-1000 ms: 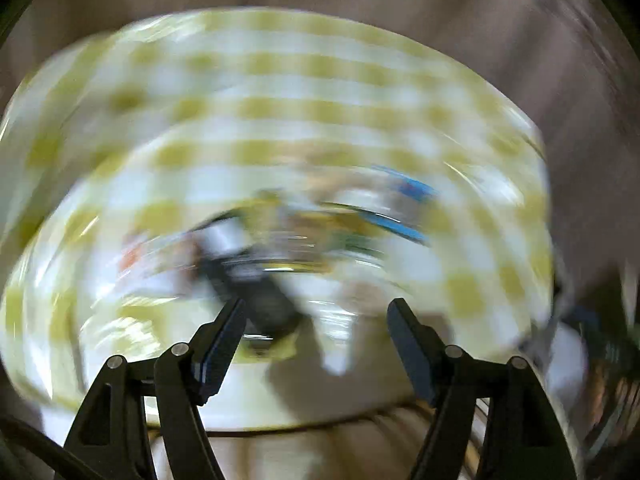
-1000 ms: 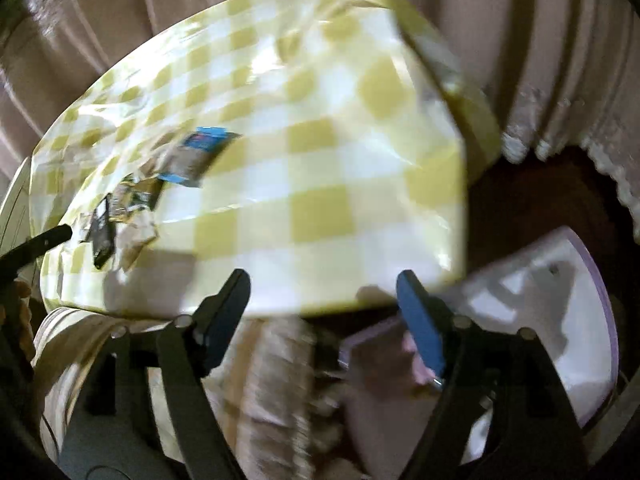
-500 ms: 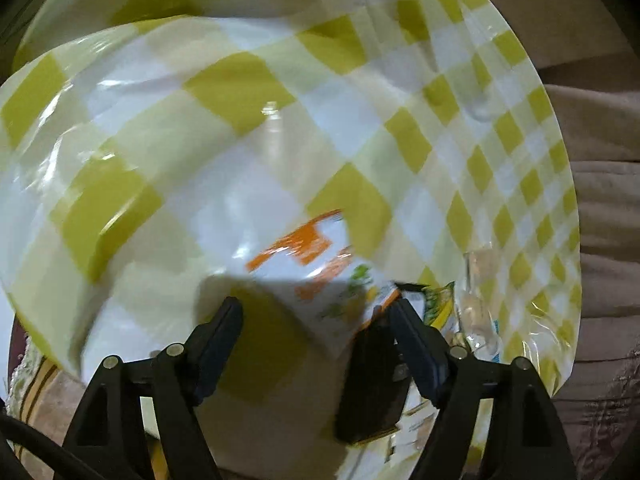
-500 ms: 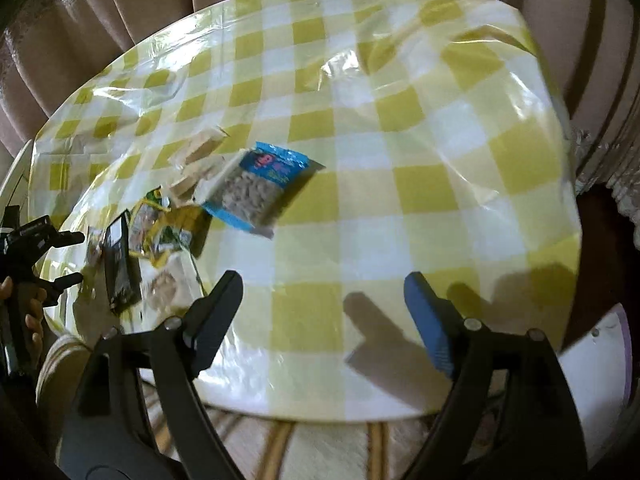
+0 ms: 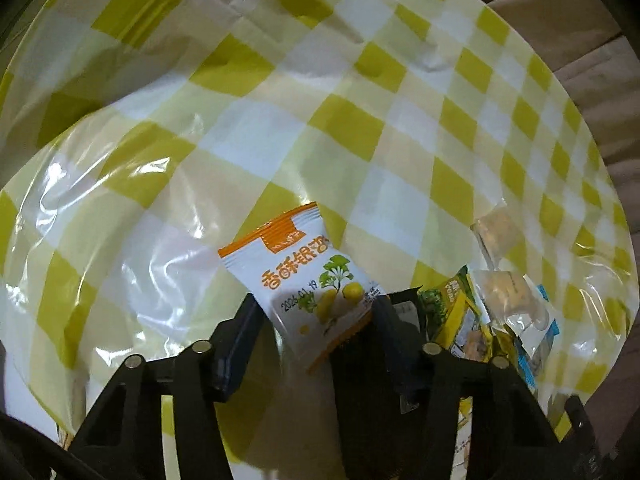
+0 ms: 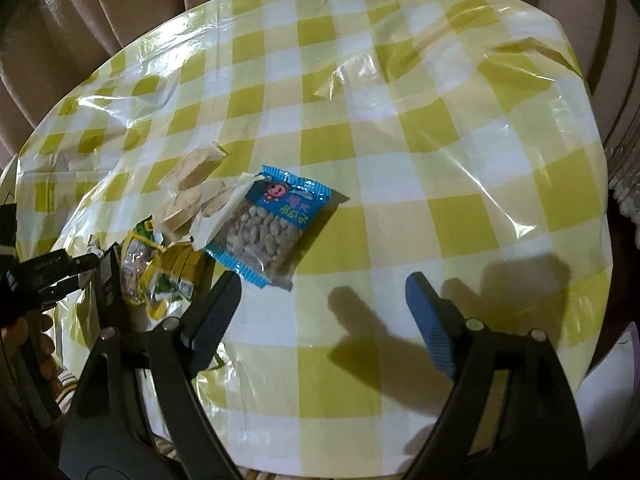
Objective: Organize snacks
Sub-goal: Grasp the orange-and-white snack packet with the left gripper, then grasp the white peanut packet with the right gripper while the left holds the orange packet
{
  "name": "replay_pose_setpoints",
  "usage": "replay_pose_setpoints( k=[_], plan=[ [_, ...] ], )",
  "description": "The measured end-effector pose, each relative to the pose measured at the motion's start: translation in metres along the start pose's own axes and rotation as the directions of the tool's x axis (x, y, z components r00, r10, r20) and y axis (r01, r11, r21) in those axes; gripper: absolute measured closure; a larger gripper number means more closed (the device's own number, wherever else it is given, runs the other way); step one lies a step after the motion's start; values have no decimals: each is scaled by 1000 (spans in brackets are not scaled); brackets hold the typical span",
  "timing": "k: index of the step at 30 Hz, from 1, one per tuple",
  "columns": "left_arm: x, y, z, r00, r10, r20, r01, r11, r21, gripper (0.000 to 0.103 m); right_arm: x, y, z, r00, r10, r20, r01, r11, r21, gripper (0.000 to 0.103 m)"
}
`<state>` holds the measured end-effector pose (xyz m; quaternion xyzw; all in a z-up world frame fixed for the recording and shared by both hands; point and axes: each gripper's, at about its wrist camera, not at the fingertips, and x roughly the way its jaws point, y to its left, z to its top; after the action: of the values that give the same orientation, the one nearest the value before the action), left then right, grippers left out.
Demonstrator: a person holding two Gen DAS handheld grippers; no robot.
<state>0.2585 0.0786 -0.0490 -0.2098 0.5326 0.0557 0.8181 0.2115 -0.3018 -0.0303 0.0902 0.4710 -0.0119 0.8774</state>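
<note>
In the left wrist view my left gripper (image 5: 316, 312) has its fingers closed against the sides of a white-and-orange snack packet (image 5: 304, 276) with ginkgo fruit printed on it, just above the yellow-checked tablecloth (image 5: 280, 100). A heap of more packets (image 5: 496, 312) lies to its right. In the right wrist view my right gripper (image 6: 324, 288) is open and empty over the near part of the table. A blue peanut packet (image 6: 272, 224) lies ahead and left of it, with clear biscuit packets (image 6: 196, 184) and yellow-green packets (image 6: 160, 272) further left. The left gripper (image 6: 60, 276) shows at the far left.
The table is round, covered by glossy plastic over the checked cloth (image 6: 400, 120). Beige curtains (image 6: 100, 8) hang behind it. A white board or tray (image 6: 612, 380) stands beyond the table's right edge.
My left gripper has closed in on the white-and-orange packet and now grips it. My right gripper swung from the table's edge to over the table and has steadied there.
</note>
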Motion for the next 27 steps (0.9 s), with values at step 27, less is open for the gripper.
replay_pose_setpoints(
  k=[27],
  plan=[
    [-14, 21, -5, 989, -142, 50, 141, 990, 22, 84, 21, 101, -46, 984, 64, -166, -100, 971, -216, 16]
  ],
)
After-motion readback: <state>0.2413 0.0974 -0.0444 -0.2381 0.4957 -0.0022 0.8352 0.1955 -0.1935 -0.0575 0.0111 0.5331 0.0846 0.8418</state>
